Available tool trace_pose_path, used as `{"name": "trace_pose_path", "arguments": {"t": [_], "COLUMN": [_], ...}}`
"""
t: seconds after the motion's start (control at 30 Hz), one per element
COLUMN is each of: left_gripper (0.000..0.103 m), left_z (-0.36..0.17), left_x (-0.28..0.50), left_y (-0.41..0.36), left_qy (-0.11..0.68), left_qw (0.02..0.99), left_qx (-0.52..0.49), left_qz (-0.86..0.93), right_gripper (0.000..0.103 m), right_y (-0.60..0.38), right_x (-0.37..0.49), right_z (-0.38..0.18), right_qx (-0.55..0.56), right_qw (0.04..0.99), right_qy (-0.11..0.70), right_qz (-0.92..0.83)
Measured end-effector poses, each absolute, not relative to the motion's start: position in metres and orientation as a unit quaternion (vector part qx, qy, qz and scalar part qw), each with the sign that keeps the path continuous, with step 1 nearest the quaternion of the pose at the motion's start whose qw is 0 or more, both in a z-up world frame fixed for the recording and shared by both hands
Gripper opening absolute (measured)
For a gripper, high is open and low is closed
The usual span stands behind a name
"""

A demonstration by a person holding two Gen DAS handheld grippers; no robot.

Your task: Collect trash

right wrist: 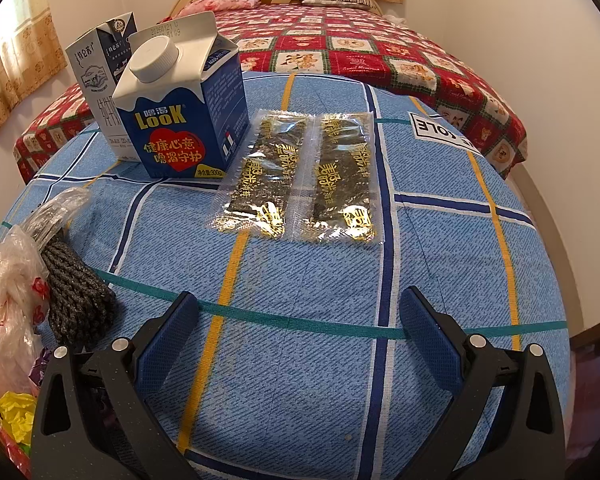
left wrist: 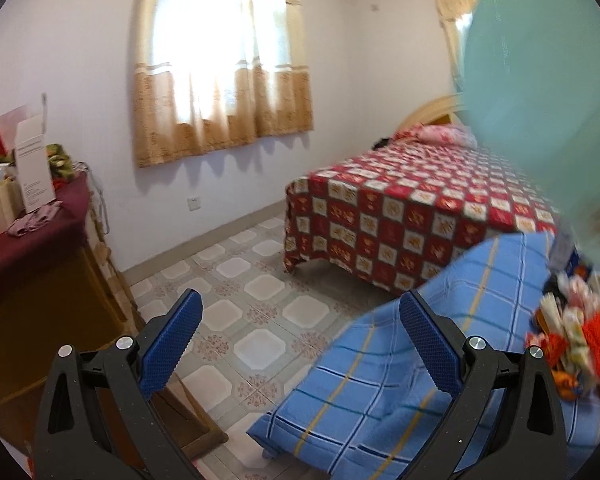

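Observation:
In the right wrist view a blue "LOOK" carton (right wrist: 180, 112) with a white cap stands on a blue checked cloth (right wrist: 320, 360), and a grey milk carton (right wrist: 100, 72) stands behind it. A twin clear seaweed packet (right wrist: 300, 178) lies flat to their right. At the left edge lie a grey knitted roll (right wrist: 76, 292) and crumpled plastic wrappers (right wrist: 12, 300). My right gripper (right wrist: 296, 320) is open, empty, just short of the packet. My left gripper (left wrist: 300, 322) is open and empty over the floor and the cloth's corner. Blurred colourful wrappers (left wrist: 576, 336) lie at its right.
A large blurred pale-teal object (left wrist: 540, 100) fills the upper right of the left wrist view. A bed with a red checked cover (left wrist: 420, 200) stands behind the cloth. A cabinet with a maroon cover (left wrist: 32, 240) holding boxes is at left. Tiled floor (left wrist: 252, 300) lies between.

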State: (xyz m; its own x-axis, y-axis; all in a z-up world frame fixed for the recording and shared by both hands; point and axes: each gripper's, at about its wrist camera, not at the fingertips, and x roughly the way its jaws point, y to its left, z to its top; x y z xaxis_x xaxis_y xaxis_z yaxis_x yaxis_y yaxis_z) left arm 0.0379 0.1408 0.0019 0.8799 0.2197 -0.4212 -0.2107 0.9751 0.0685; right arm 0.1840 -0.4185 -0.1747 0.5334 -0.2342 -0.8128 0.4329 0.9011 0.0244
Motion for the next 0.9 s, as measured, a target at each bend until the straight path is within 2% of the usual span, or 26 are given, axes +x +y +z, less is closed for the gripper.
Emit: {"name": "trace_pose_path", "arguments": {"t": [0.17, 0.5, 0.9], "left_gripper": [0.097, 0.097, 0.097], "left_z": [0.01, -0.013, -0.053], "left_x": [0.04, 0.059, 0.072], "left_y": [0.159, 0.168, 0.137], "left_qy": [0.208, 0.251, 0.269], "left_qw": [0.968, 0.957, 0.955], "left_qx": [-0.007, -0.001, 0.036], "left_qz": [0.137, 0.142, 0.117], "right_gripper": [0.098, 0.098, 0.098], "right_y": [-0.418, -0.418, -0.418], "right_x": [0.184, 0.184, 0.184], "right_z": [-0.174, -0.175, -0.174], "right_qx": [0.112, 0.112, 0.112], "right_qw": [0.868, 0.868, 0.868], "right_qy": [0.443, 0.444, 0.444], "right_qz": [-0.192, -0.192, -0.192]}}
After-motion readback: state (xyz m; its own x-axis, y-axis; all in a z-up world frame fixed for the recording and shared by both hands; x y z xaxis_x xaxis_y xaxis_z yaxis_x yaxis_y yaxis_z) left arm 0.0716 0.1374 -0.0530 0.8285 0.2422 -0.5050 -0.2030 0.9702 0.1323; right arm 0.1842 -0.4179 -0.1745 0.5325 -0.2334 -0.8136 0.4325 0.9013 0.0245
